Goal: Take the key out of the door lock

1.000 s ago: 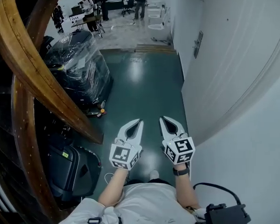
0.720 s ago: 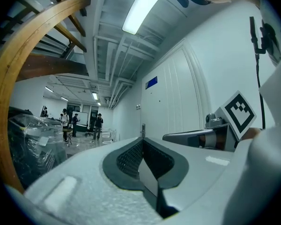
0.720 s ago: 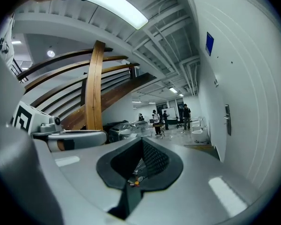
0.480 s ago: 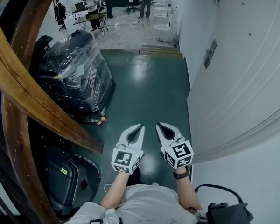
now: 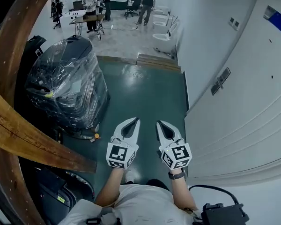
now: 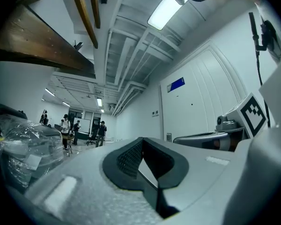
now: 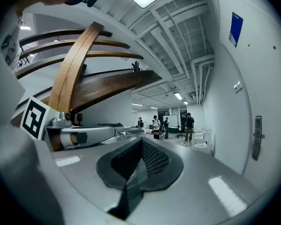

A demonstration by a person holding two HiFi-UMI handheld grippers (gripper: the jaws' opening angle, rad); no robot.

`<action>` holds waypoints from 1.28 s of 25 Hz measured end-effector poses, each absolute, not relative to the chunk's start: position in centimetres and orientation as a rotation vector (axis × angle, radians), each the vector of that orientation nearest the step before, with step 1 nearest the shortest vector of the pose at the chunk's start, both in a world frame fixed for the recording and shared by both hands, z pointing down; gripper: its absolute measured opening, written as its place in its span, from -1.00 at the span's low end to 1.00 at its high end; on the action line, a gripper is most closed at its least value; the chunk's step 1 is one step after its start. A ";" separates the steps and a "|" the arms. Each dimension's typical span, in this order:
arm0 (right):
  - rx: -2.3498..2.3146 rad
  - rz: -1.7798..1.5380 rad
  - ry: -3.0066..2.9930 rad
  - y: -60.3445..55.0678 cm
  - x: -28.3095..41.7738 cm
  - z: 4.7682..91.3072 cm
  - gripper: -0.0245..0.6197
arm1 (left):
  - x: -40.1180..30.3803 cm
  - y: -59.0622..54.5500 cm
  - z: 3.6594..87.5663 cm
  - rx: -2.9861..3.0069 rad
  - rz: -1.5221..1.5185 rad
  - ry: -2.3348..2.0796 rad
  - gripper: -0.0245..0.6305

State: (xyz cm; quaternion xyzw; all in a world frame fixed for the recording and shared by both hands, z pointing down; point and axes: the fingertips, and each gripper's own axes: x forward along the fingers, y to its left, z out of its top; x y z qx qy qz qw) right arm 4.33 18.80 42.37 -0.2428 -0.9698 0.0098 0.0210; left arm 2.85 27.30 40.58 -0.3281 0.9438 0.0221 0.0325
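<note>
The left gripper [image 5: 136, 120] and right gripper [image 5: 158, 123] are both closed on nothing, held level side by side over the green floor [image 5: 145, 93]. The door lock [image 5: 220, 81] is on the white wall ahead to their right, well apart from both. The key is too small to make out.

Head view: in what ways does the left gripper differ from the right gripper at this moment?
The left gripper is on the side of the plastic-wrapped machine; the right gripper is beside the white wall. The arm behind the right gripper wears a black wristband; the left gripper's arm is bare. Both are shut, empty and point forward.
</note>
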 end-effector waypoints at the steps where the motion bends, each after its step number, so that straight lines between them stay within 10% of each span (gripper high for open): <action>1: -0.738 0.037 -3.012 19.1 3.1 42.7 -0.93 | 1.4 27.8 41.1 -1.013 0.080 2.917 -0.93; 32: -0.648 0.167 -3.050 1.2 -45.3 44.8 -0.93 | -46.1 7.8 44.1 -1.284 0.045 2.904 -0.92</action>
